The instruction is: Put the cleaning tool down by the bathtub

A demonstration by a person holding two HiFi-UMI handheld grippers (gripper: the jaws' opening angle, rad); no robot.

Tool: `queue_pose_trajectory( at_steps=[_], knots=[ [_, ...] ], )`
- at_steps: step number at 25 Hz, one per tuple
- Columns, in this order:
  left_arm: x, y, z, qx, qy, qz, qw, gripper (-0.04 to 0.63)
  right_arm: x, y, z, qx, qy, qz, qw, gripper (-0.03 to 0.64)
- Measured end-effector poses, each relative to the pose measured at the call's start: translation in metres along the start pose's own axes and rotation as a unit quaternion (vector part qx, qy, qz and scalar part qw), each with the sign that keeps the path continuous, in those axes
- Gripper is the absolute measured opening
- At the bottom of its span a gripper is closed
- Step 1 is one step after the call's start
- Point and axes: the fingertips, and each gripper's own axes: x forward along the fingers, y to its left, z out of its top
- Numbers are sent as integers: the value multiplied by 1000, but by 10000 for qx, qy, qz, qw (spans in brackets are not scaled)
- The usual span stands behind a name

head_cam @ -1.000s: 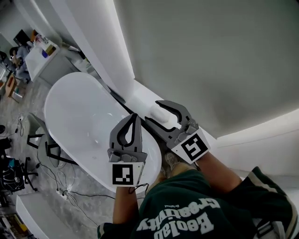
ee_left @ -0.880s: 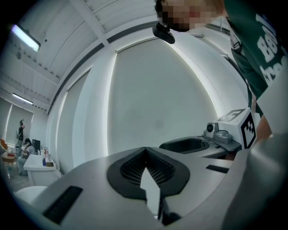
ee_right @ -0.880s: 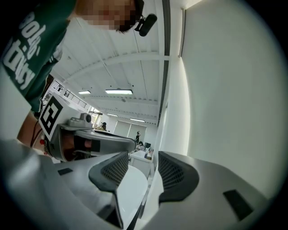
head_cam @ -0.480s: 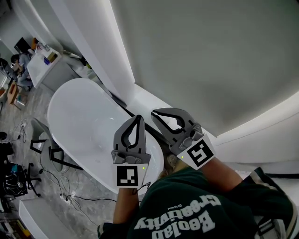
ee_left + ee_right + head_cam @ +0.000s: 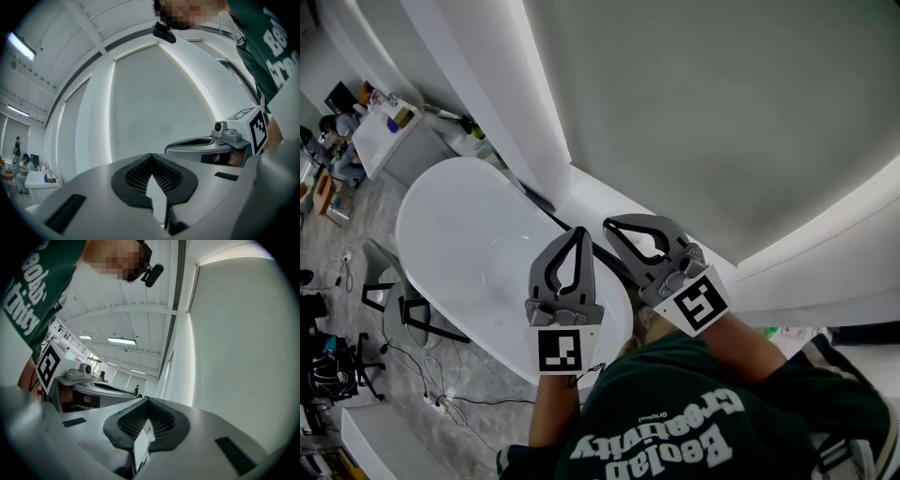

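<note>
Cleaning tool showed in none of the views. Neither gripper held it, and the stretch of white ledge point(image 5: 591, 202) beside the bathtub point(image 5: 459, 239) nearest the person lay behind the grippers, so I could not tell where it rested. By my reading it had already been put down there, since both grippers were empty and held above the tub's rim.

The right gripper point(image 5: 610, 226) had just been closing, and its own view showed the ribbed pads brought together with nothing between them. Clenched on air, it looked finished with its load rather than reaching for one. It hung over the dark gap between the tub's near end and the ledge, pointing roughly level toward the grey wall panel point(image 5: 722, 112).

The left gripper point(image 5: 578, 232) sat just beside it, over the near end of the tub. It was also clamped on nothing, its tips meeting in a point. It seemed to be merely carried alongside, with no part in the placing.

Past the tub's far end, a white desk point(image 5: 389, 127) with small items on it stood near seated people, well apart from the work.
</note>
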Motion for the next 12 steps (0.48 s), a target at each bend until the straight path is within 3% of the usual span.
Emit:
queue_pose_trajectory(
  at_steps=[12],
  knots=[
    [-23, -10, 3, 218, -26, -20, 9998, 5, -9, 25, 9, -61, -40, 46, 10000, 16]
  ],
)
